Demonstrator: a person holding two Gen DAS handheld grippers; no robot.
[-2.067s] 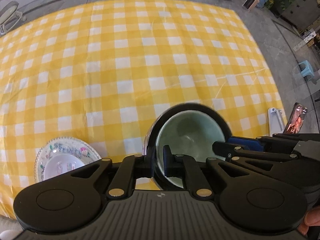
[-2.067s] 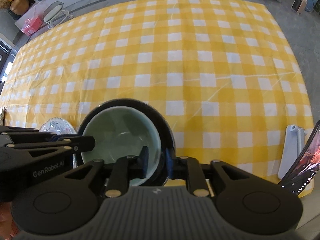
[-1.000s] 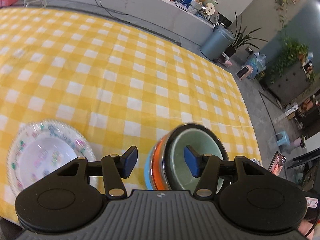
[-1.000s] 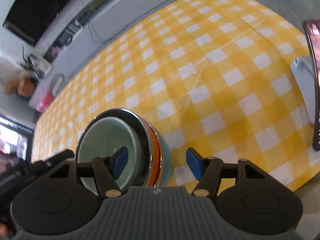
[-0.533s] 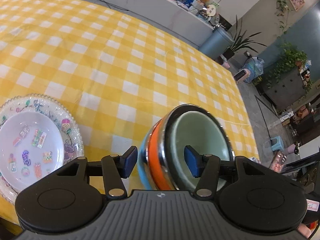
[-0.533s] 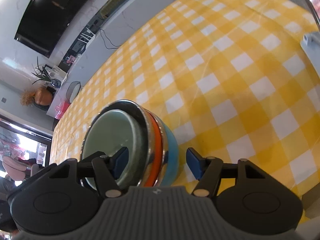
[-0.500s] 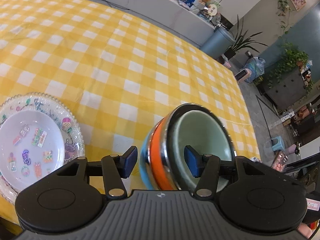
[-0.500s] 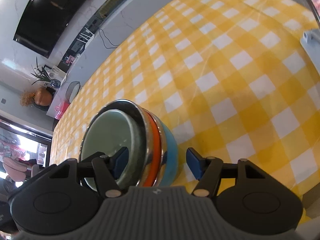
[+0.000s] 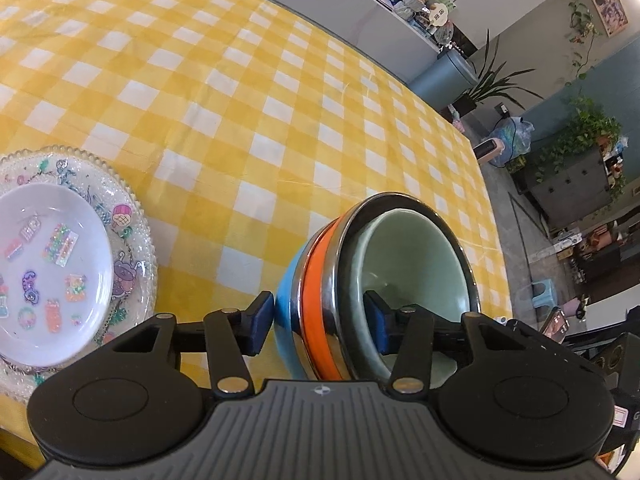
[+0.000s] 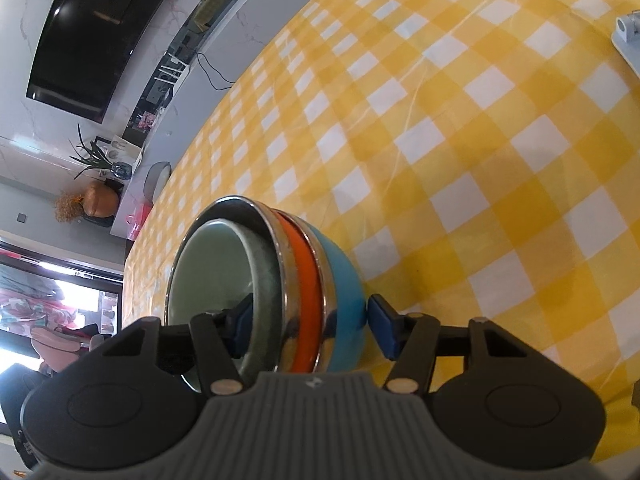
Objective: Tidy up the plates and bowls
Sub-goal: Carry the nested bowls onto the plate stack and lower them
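Closing on the nested bowls (image 9: 384, 280), both hand-held grippers hide their near rims.

Home living room, wall television (image 10: 96, 36), houseplants (image 9: 576, 148), checked tablecloth (image 9: 240, 100)

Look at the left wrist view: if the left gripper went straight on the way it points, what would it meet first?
Probably the stack of bowls: the closing left gripper already straddles its near wall, so the rims would hit first.
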